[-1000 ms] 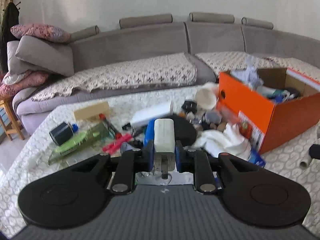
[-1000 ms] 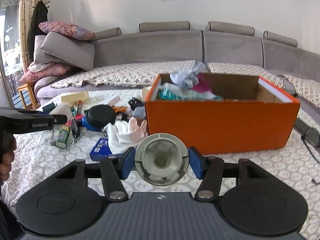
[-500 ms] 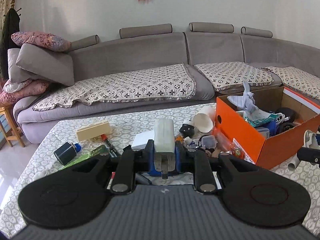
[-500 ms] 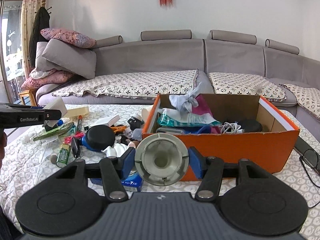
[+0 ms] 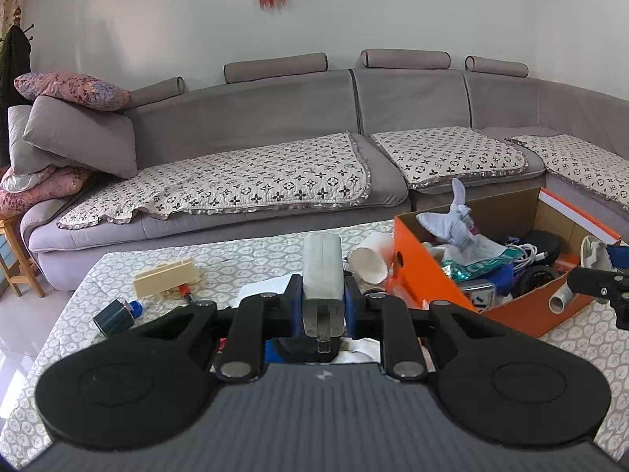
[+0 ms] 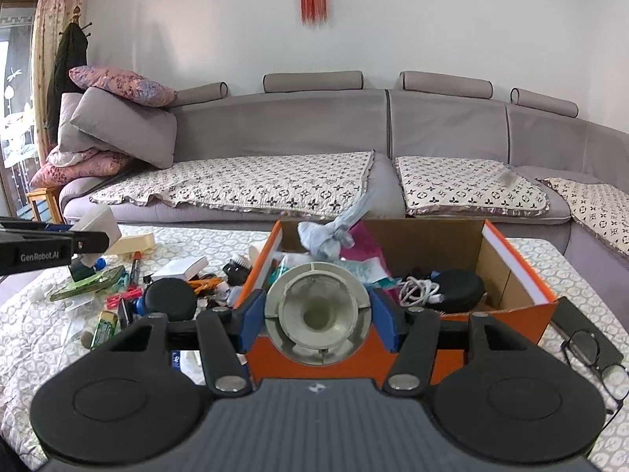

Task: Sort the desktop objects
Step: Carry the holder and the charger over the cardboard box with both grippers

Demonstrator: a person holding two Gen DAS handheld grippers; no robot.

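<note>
Both tools have risen toward the orange box (image 6: 515, 271) — left tool (image 5: 323, 287) clamped on a light, stiff white charger (image 5: 322, 263), right tool (image 6: 317, 310) clamped across a rigid, slippery grey funnel-shaped plastic part (image 6: 317, 308) by its wide rim.

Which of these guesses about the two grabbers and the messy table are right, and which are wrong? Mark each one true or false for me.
1. The left gripper grips a white charger block. True.
2. The right gripper is empty. False: it grips a round grey funnel-shaped part.
3. The orange box already holds things, among them a knotted grey cloth and a white cable. True.
4. A pair of glasses lies inside the box. False: it lies on the table, outside the box's right end.
5. A white paper cup stands upright on the table. False: it lies on its side beside the box.
</note>
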